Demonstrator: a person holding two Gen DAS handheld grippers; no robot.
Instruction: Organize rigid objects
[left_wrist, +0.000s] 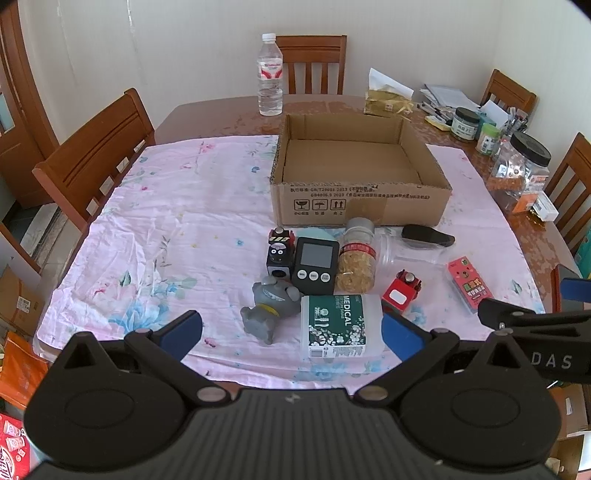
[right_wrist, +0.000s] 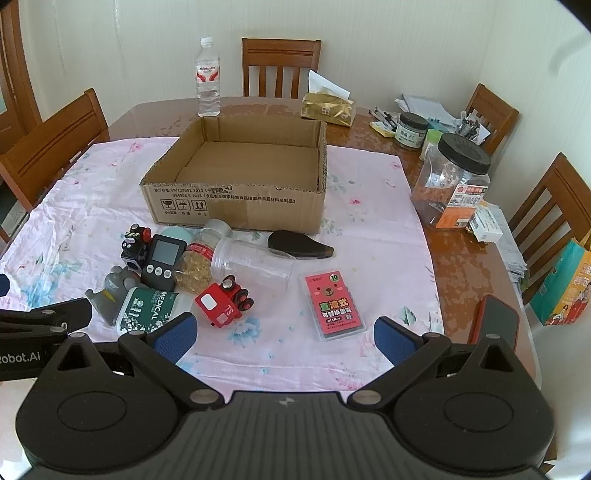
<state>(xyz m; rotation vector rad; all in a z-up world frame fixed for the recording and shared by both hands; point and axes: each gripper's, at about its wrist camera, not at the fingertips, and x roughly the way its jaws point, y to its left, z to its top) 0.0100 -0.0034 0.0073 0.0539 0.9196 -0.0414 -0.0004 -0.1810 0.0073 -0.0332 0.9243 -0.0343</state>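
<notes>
left gripper (left_wrist: 291, 334): black ribbed body, two round hubs, silver pivot screws, blue pads (left_wrist: 183, 328) | right gripper (right_wrist: 284, 334): same black build, blue pads (right_wrist: 176, 334) | markings: white "DAS" and "Robot.AI" lettering on side bars

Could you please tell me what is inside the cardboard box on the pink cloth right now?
The cardboard box shows only bare brown floor in both views. The strip just behind its near wall is hidden.

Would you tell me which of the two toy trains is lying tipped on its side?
The red toy train near the right gripper lies on its side, wheels sideways; the black toy train beside the timer stands upright.
</notes>
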